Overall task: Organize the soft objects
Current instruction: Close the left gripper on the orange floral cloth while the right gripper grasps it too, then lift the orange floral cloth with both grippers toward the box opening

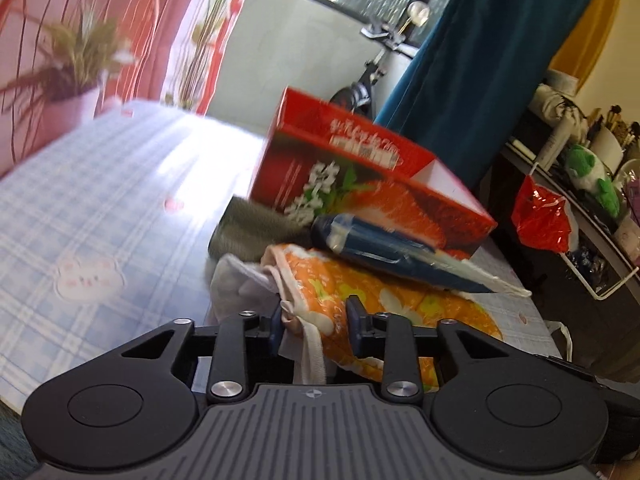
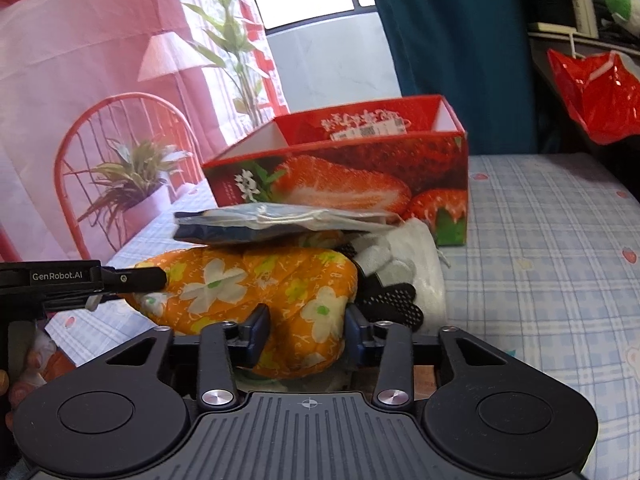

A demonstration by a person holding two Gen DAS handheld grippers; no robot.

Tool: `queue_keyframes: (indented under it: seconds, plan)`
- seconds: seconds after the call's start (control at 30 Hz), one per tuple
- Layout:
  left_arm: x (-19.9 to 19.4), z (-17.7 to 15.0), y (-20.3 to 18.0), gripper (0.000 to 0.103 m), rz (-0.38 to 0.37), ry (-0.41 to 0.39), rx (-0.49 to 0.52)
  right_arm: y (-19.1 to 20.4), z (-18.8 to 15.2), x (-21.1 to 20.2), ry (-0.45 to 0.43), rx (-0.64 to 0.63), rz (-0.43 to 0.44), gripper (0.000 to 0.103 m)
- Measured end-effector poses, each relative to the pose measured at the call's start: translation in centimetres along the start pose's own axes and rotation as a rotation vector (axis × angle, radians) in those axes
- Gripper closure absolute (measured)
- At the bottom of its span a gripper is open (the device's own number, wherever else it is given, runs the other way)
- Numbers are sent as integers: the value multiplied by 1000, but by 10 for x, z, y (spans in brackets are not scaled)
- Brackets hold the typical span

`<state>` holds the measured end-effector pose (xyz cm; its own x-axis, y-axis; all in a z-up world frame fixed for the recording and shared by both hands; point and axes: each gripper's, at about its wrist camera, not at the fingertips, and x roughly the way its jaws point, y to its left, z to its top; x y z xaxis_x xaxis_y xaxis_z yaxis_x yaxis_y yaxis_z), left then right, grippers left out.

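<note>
An orange flowered oven mitt (image 1: pixel 360 292) (image 2: pixel 256 292) lies on the checked tablecloth in front of an open red strawberry box (image 1: pixel 360 172) (image 2: pixel 360 168). A blue packet in clear plastic (image 1: pixel 392 252) (image 2: pixel 276 224) rests on the mitt. My left gripper (image 1: pixel 316 326) stands open around the mitt's cuff and white loop. My right gripper (image 2: pixel 306 332) stands open around the mitt's other end. The left gripper's body (image 2: pixel 80 278) shows at the left of the right wrist view. White cloth (image 1: pixel 244 284) (image 2: pixel 416 264), a black dotted glove (image 2: pixel 392 300) and a grey cloth (image 1: pixel 248 232) lie beside the mitt.
A pink scenic backdrop (image 2: pixel 100 100) hangs behind the table. A teal curtain (image 1: pixel 480 60) hangs behind the box. A red plastic bag (image 1: pixel 544 216) (image 2: pixel 596 88) hangs from a cluttered shelf at the right, with a green plush toy (image 1: pixel 592 172). The table's edge runs at the right.
</note>
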<state>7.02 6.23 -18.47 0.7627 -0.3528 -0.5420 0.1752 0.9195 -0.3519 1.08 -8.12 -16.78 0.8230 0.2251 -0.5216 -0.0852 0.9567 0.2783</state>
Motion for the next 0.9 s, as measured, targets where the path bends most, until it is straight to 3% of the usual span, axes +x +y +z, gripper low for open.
queue_keyframes:
  seconds: [0.23, 0.5, 0.73, 0.9]
  plan:
    - [-10, 3, -3, 76, -7, -39, 25, 1, 2, -5, -16, 5, 16, 77]
    - [9, -5, 5, 76, -33, 66, -9, -8, -3, 3, 24, 64, 0, 73]
    - [14, -10, 12, 76, -45, 82, -33, -11, -5, 6, 31, 69, 16, 81]
    - [8, -9, 9, 85, -48, 44, -19, -6, -3, 1, 5, 41, 43, 91]
